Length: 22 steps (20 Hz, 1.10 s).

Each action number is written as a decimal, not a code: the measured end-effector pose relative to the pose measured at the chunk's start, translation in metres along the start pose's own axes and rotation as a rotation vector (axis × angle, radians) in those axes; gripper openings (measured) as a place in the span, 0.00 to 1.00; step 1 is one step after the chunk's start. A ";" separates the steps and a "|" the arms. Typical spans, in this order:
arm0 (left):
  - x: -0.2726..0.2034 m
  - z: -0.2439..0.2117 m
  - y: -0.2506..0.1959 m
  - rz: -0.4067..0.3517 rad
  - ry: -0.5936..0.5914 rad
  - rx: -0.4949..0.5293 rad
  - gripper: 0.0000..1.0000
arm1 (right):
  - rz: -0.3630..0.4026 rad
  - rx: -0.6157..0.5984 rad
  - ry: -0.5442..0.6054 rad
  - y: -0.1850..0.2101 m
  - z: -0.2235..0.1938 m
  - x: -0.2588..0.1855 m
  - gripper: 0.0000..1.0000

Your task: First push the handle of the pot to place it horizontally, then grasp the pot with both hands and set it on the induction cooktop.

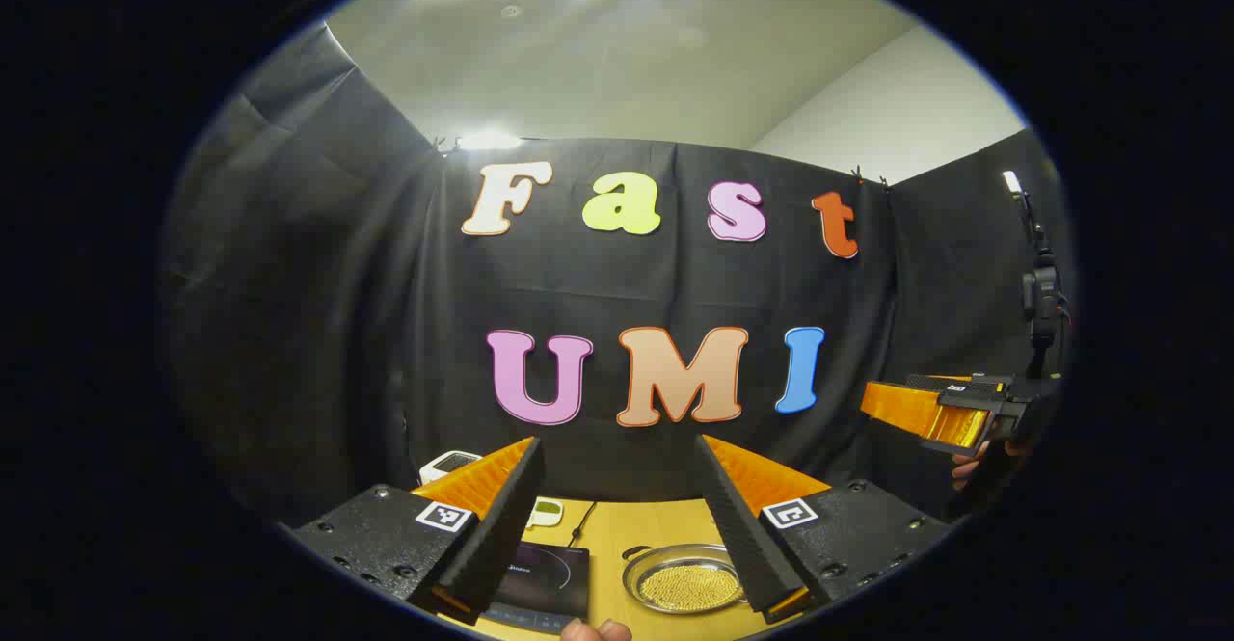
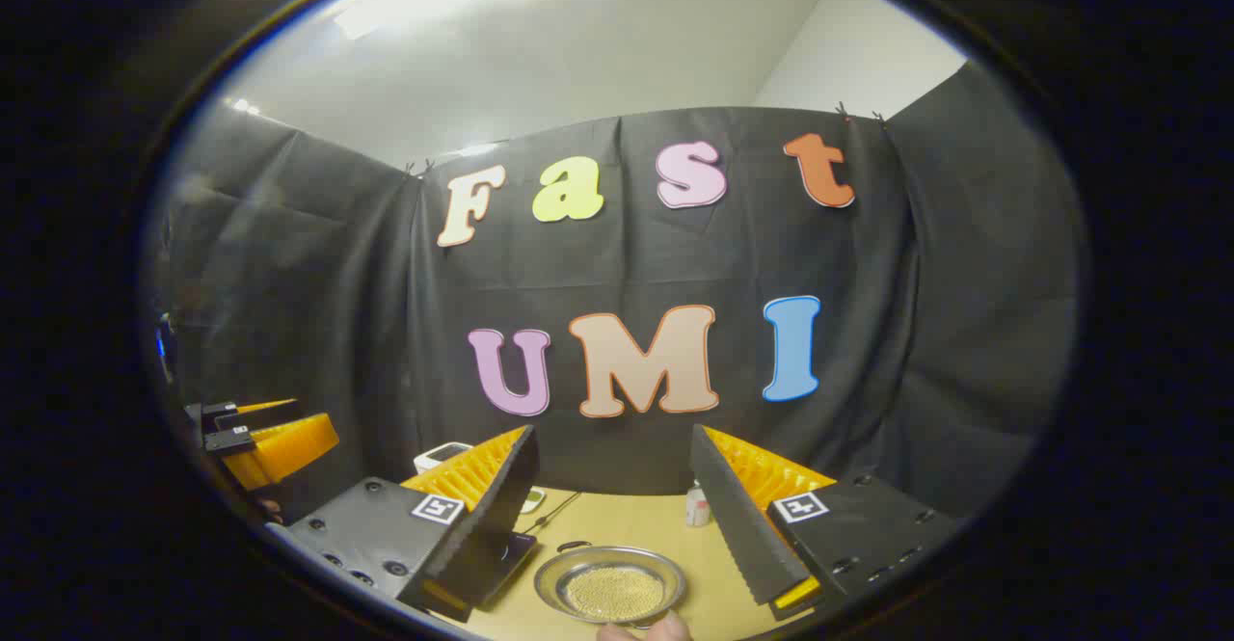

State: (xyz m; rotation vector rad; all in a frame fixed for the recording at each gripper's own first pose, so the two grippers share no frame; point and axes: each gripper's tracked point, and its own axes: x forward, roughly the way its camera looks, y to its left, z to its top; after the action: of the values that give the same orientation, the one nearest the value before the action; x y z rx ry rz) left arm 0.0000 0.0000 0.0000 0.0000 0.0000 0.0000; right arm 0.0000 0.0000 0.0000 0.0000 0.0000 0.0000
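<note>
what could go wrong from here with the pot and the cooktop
1. The pot holds small yellow grains right up near its low rim, so a hard push or a tilted two-handed lift could spill them.
2. The induction cooktop sits close beside the pot, so a sliding pot might bump its edge.
3. Both the left gripper and the right gripper hang open above the table, so nothing steadies the pot yet.

Induction cooktop (image 1: pixel 542 578): left part hidden behind the left gripper's finger, near edge cut off. Pot (image 2: pixel 609 584): handle too small to make out; possibly the dark tab at the far rim. Small white bottle (image 2: pixel 697 506): partly hidden behind 1 finger, label unreadable.
</note>
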 end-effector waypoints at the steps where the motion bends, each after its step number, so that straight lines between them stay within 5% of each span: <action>1: 0.000 0.000 0.002 0.008 0.002 0.002 0.94 | 0.005 -0.005 0.002 0.001 -0.001 0.002 0.98; 22: -0.007 0.001 0.035 0.023 -0.012 0.044 0.94 | -0.011 -0.063 0.021 0.024 -0.007 0.004 0.98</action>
State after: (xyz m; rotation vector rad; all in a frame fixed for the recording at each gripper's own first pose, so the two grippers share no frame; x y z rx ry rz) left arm -0.0068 0.0354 0.0006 0.0444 -0.0125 0.0233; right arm 0.0045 0.0236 -0.0071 -0.0632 0.0205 -0.0112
